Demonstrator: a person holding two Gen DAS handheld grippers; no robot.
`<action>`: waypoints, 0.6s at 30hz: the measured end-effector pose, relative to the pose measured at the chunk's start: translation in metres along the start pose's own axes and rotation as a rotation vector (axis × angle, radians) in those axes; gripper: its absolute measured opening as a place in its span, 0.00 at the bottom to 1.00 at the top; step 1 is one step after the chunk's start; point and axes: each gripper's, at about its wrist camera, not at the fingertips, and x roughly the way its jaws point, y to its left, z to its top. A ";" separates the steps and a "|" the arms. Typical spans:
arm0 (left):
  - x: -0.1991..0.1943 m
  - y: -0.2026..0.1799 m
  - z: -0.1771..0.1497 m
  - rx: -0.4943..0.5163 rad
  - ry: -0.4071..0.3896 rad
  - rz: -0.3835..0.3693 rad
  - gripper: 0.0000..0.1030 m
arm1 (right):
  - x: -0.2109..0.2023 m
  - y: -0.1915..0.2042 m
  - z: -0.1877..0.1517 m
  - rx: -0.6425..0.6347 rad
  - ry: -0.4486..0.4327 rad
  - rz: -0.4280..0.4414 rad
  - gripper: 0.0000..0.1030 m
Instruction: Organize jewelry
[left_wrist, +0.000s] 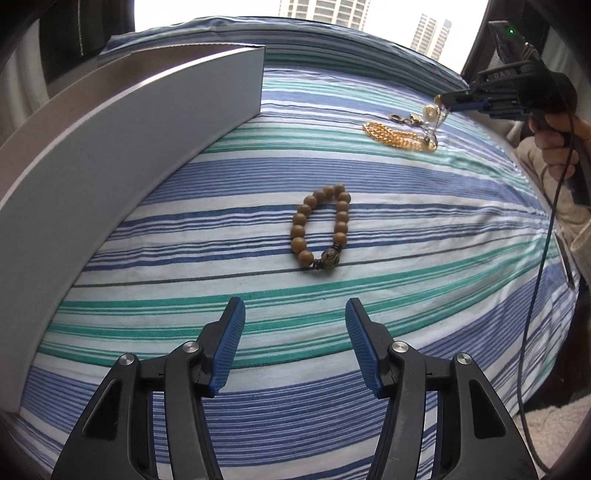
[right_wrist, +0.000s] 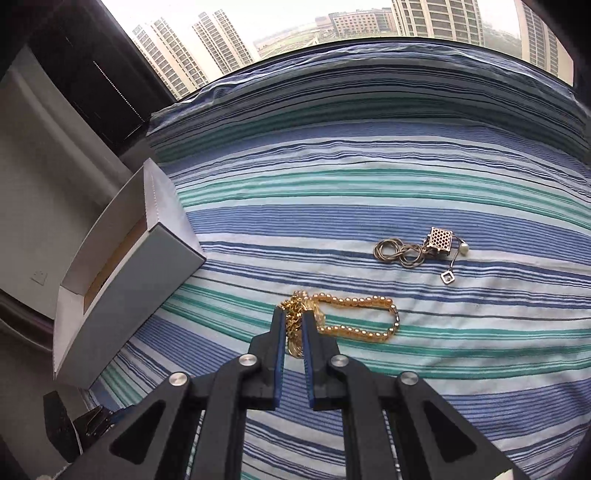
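On my far left stands the grey-white cardboard box (right_wrist: 122, 280), open at the top, resting on the left edge of the bed's striped sheet (left_wrist: 369, 369), which runs in blue, green and white bands. My left tool (left_wrist: 295, 314) hangs above the sheet with its blue-padded jaws released and nothing between them; just ahead of it, apart from the pads, lies the brown wooden bead bracelet (left_wrist: 320, 229), a closed loop flat on the fabric with a darker carved bead at its near end. Further right, my right tool (right_wrist: 293, 319) is clenched on a gold chain (right_wrist: 295, 325), the links bunched between its blue pads at the tips. Touching that bunch and trailing off to the right is a gold bead bracelet (right_wrist: 362, 317), lying as a long loop on a green stripe. Beyond it, well apart toward the far right, sits a small tangle of pieces: thin silver-toned rings (right_wrist: 391, 251), a square gold lattice pendant (right_wrist: 439, 239), a pearl (right_wrist: 464, 251) and a little square charm (right_wrist: 447, 277). From the left camera I see my hand (left_wrist: 554, 144) around the right tool's handle, with a black cable (left_wrist: 532, 295) hanging down from it.
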 end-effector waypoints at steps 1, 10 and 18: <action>-0.002 -0.001 -0.001 0.003 -0.003 0.003 0.57 | 0.000 0.000 -0.006 0.000 0.015 -0.001 0.09; -0.002 0.005 -0.001 -0.012 0.003 0.010 0.57 | -0.016 -0.029 -0.076 0.064 0.093 0.017 0.09; 0.003 -0.003 0.002 0.018 0.014 0.014 0.58 | -0.060 -0.019 -0.108 0.110 0.038 0.174 0.10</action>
